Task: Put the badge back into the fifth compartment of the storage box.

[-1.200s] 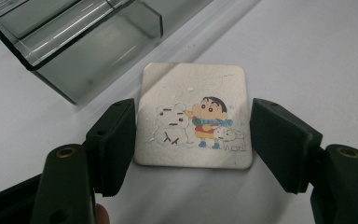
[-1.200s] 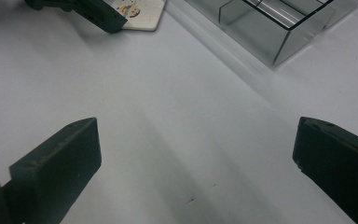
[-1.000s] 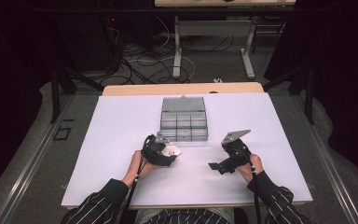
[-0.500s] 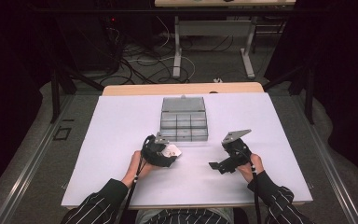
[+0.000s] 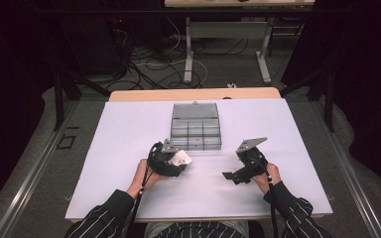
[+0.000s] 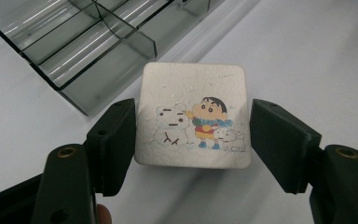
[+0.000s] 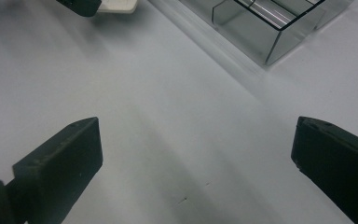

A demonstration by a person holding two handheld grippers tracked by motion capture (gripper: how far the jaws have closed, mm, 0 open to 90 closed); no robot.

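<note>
A square pale card (image 6: 193,93) with a cartoon child and snowman printed on it sits between the jaws of my left gripper (image 6: 193,128). Both pads press on its side edges, holding it just above the white table, close to the clear box. In the high view the card (image 5: 182,158) shows white at the tip of the left gripper (image 5: 176,161). My right gripper (image 5: 229,176) rests to the right and points left. Its jaws stand wide open over bare table with nothing between them (image 7: 196,144).
A clear plastic box (image 5: 196,126) with several empty compartments stands mid-table beyond both grippers, its lid laid back. Its corner shows in both gripper views (image 6: 74,42) (image 7: 270,23). White sheet (image 5: 287,129) covers the table. Cables and table legs lie on the floor beyond.
</note>
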